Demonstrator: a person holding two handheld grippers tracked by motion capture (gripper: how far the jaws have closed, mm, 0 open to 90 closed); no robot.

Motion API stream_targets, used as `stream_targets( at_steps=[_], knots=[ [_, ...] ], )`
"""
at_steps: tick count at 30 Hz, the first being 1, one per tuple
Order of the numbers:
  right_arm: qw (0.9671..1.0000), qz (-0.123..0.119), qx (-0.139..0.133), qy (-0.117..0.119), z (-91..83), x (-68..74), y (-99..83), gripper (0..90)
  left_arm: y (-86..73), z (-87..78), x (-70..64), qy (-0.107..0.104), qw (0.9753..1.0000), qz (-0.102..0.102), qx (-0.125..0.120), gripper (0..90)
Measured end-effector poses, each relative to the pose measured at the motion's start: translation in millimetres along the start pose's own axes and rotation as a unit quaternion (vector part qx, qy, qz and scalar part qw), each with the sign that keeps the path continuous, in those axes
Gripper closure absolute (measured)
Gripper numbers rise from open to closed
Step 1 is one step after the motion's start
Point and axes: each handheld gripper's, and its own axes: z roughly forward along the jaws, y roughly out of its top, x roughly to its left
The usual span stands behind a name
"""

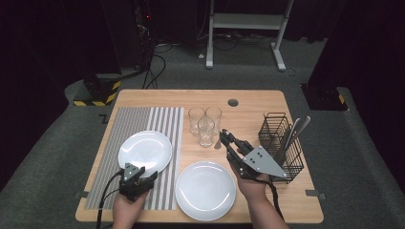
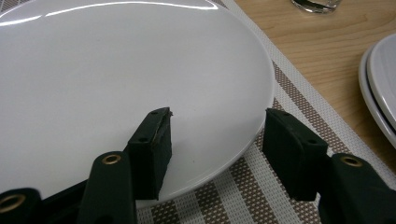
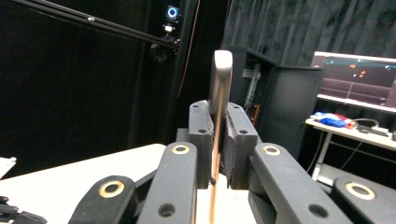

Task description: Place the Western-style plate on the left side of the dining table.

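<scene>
My left gripper (image 2: 217, 116) is open at the near rim of a white plate (image 2: 116, 79): one jaw stands over the plate, the other over the striped placemat (image 2: 299, 93). From above, the left gripper (image 1: 139, 177) sits at the plate (image 1: 144, 150)'s front edge. My right gripper (image 3: 218, 112) is shut on a thin metal utensil (image 3: 220, 74), seen edge-on and sticking up past the jaws; which kind it is I cannot tell. In the high view the right gripper (image 1: 224, 136) points toward the glasses (image 1: 205, 125).
A second white plate (image 1: 205, 191) lies on the bare wood at the front centre. Three clear glasses stand together mid-table. A black wire basket (image 1: 282, 143) with several utensils stands at the right. A round cable port (image 1: 233, 102) is near the far edge.
</scene>
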Motion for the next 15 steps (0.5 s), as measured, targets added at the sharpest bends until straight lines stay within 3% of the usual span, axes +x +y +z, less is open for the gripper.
stream_targets(
  at_steps=[5,10,15],
  knots=[
    [0.9995,0.022,0.010,0.018,10.4,9.7,0.6,83.3,-0.7,-1.3,-4.0,0.011,0.9998,0.015,-0.006,43.2],
    [0.9988,0.028,0.023,0.033,21.0,26.4,-2.2,83.3,-0.8,-1.8,-2.5,0.000,0.9999,0.010,-0.012,43.9],
    [0.9976,0.040,0.034,0.047,31.4,40.8,-3.2,83.2,-0.7,-2.1,-5.2,-0.003,0.9996,0.024,-0.017,46.5]
  ],
)
